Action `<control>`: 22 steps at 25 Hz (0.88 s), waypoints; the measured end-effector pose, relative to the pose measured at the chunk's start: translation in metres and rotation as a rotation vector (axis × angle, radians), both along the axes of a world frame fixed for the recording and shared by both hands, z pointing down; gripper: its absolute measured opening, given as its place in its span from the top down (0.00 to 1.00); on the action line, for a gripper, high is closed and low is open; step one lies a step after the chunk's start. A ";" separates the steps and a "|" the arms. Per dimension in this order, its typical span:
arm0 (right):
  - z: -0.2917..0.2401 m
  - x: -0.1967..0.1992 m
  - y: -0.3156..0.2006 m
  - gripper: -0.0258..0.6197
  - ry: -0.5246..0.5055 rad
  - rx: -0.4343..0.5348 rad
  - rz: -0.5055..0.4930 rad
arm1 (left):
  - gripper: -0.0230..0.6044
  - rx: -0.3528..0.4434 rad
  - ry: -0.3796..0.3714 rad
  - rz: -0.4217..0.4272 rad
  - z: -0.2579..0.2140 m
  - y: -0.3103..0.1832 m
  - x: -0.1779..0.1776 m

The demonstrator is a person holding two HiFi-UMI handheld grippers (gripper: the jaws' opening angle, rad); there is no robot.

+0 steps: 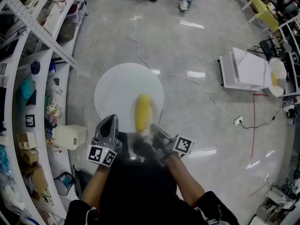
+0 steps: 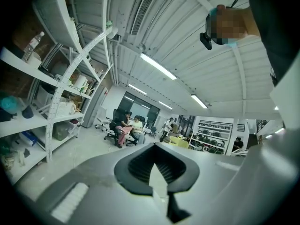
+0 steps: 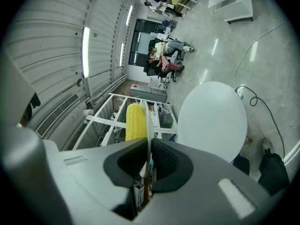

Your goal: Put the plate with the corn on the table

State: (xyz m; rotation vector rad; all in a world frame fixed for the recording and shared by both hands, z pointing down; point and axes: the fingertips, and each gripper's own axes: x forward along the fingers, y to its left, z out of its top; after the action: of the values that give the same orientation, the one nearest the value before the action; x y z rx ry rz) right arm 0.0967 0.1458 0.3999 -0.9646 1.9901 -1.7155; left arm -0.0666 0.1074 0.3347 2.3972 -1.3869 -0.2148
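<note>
Our right tongs (image 3: pixel 149 161) are pinching the near rim of the plate (image 3: pixel 149 118), one pad above and one below. The right gripper view is rolled on its side, so the plate shows as a thin edge-on line. We judge that grip is chosen to keep the plate level, so the corn (image 3: pixel 135 121) stays lying on top and does not roll off.

Our left tongs (image 2: pixel 152 165) are pressed together at the tips with nothing between them. They are held just beside the right pair, we think simply out of the way, since one grip carries the load.

The plate hangs in the air over the near part of the round white bench (image 3: pixel 213 121). It does not look set down yet, though we cannot tell how much gap is left.

The corn's long axis runs along the line the right tongs point. One end is close to the pads and the other points away from us, toward the middle of the bench.

Beyond the bench lie the shiny floor (image 1: pixel 197 46) and the shelves (image 1: pixel 28 78) at our left.
</note>
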 end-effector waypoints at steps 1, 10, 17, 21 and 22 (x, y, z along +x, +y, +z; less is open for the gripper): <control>0.000 -0.001 -0.001 0.91 0.004 0.003 0.001 | 0.96 -0.001 -0.002 0.008 0.000 -0.002 0.000; 0.011 -0.010 -0.020 0.91 -0.011 -0.016 0.029 | 0.96 -0.022 -0.008 0.053 0.008 -0.026 -0.009; 0.023 -0.014 -0.032 0.91 -0.018 -0.040 0.040 | 0.96 -0.029 -0.003 0.063 0.020 -0.047 -0.012; 0.031 -0.019 -0.043 0.91 -0.010 -0.035 0.025 | 0.96 -0.035 0.010 0.056 0.027 -0.059 -0.013; 0.033 -0.020 -0.044 0.91 -0.011 -0.038 0.026 | 0.96 -0.037 0.013 0.058 0.028 -0.061 -0.012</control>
State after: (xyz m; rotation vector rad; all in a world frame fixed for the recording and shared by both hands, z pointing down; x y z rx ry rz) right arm 0.0770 0.1014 0.4327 -0.9876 1.9364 -1.7469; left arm -0.0791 0.0465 0.3627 2.3981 -1.3025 -0.1877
